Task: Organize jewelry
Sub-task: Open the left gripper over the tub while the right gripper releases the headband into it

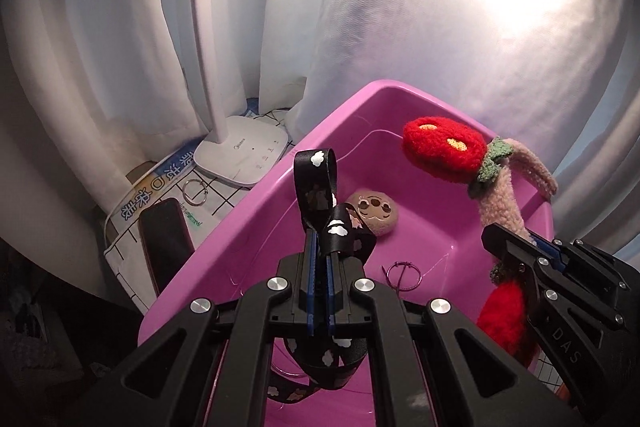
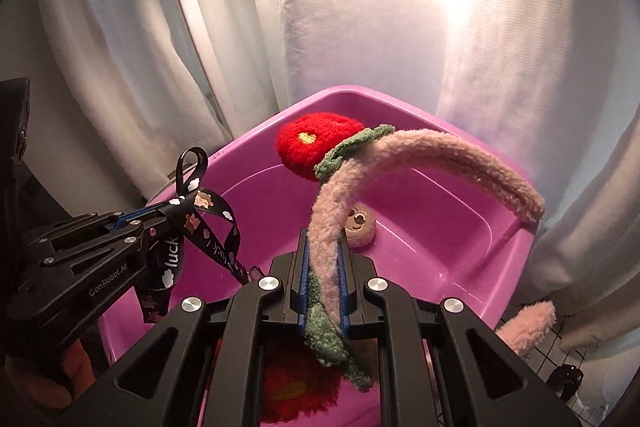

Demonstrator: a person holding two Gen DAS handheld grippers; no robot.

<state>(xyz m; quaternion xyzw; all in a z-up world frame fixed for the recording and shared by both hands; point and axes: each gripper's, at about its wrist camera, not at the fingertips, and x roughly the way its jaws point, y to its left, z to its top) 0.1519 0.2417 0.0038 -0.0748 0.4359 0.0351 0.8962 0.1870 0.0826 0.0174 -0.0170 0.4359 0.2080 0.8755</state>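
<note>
A pink plastic bin (image 1: 256, 203) holds a tan bear-face charm (image 1: 374, 211) and a thin purple ring (image 1: 404, 275) on its floor. My left gripper (image 1: 320, 243) is shut on a black lanyard (image 1: 316, 183) printed with white clouds, held above the bin's near left side; it also shows in the right wrist view (image 2: 176, 259). My right gripper (image 2: 323, 251) is shut on a fuzzy pink headband (image 2: 460, 155) with red flowers (image 2: 316, 143), held over the bin. In the left wrist view the headband (image 1: 500, 195) leans over the right rim.
A white desk lamp base (image 1: 244, 151) stands left of the bin on a grid-pattern cloth. A dark phone (image 1: 164, 239) and a metal ring (image 1: 194, 191) lie beside it. White curtains hang behind. The bin (image 2: 472, 211) fills the middle of the right wrist view.
</note>
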